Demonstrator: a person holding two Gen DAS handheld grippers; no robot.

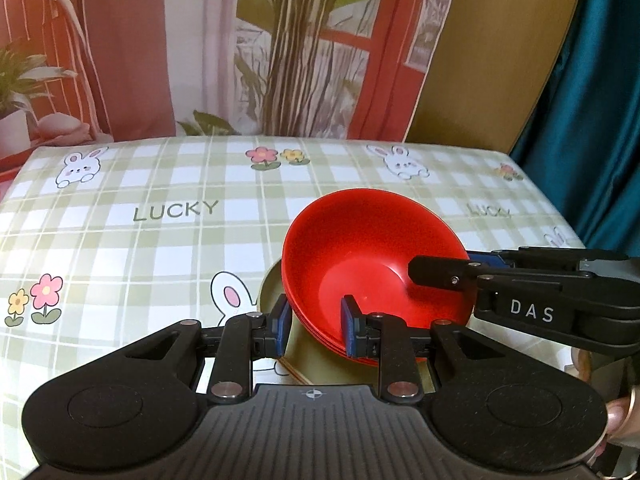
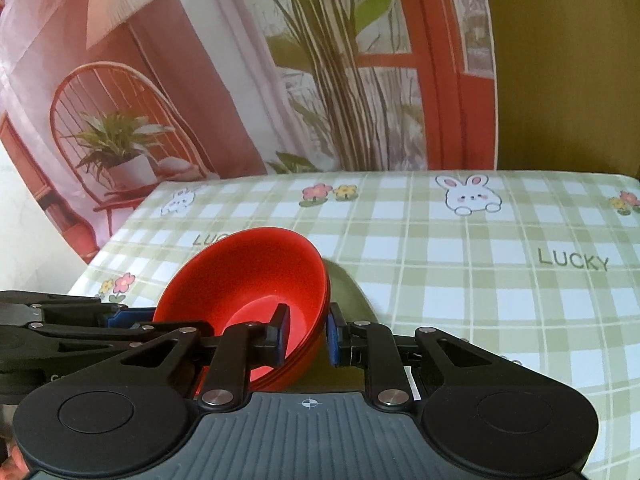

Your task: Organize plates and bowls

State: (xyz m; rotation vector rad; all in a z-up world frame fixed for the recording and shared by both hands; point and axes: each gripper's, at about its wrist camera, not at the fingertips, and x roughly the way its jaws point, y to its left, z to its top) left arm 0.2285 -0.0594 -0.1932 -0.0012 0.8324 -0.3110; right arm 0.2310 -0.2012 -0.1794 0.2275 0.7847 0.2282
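Blue-padded fingers (image 1: 348, 330) of the left gripper (image 1: 316, 330) are pinching the near rim of the stack of red bowls (image 1: 360, 256), one pad inside the top bowl and one outside, and that stack is the landmark for everything else. Coming in from the stack's right side, the right gripper (image 2: 308, 334) is clamping the rim the same way, one pad (image 2: 282, 334) inside, the other outside the wall. Both grippers are sharing the load, neither clearly nearer. The stack is tipping, its mouth tilting toward the far left, and it is hanging just above an olive-green plate (image 1: 272, 292) directly beneath, whether touching it I cannot tell. So the relation that matters is vertical: plate below the bowls, fingers on two neighbouring parts of the rim, and my guess is that levelling comes before setting down. Beyond the stack, the checked tablecloth (image 1: 160, 184) with rabbits and flowers is stretching away, and behind it a printed backdrop (image 1: 304, 48) is hanging.
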